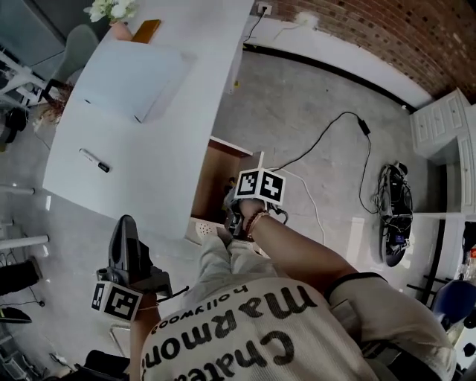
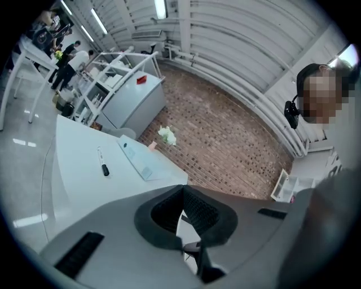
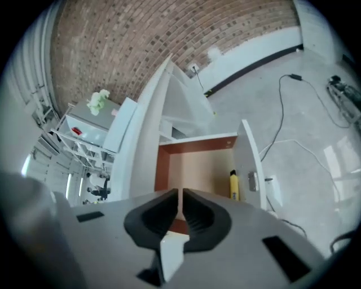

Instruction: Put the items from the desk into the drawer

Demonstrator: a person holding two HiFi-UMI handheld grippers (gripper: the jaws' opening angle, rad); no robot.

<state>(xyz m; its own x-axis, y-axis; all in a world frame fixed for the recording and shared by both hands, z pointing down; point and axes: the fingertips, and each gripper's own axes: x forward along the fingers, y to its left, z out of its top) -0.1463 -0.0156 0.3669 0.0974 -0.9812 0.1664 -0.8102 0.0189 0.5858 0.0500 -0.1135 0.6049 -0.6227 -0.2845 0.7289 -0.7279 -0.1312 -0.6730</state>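
On the white desk (image 1: 163,149) lie a black-and-white marker (image 1: 94,160), a flat white laptop-like slab (image 1: 134,85) and an orange flat item (image 1: 146,30). The marker (image 2: 102,162) and the slab (image 2: 137,160) also show in the left gripper view. Under the desk's near right side the wooden drawer (image 3: 197,166) stands open, with a yellow marker (image 3: 233,186) lying along its right wall. My right gripper (image 3: 180,192) hangs above the drawer (image 1: 212,175), jaws together and empty. My left gripper (image 2: 181,189) is shut and empty, held off the desk's near edge (image 1: 126,223).
A flower pot (image 1: 111,10) stands at the desk's far end. On the grey floor right of the drawer run a black cable (image 1: 327,138) and a white cable (image 1: 309,190). A bundle of gear (image 1: 394,212) and a white cabinet (image 1: 439,123) sit further right.
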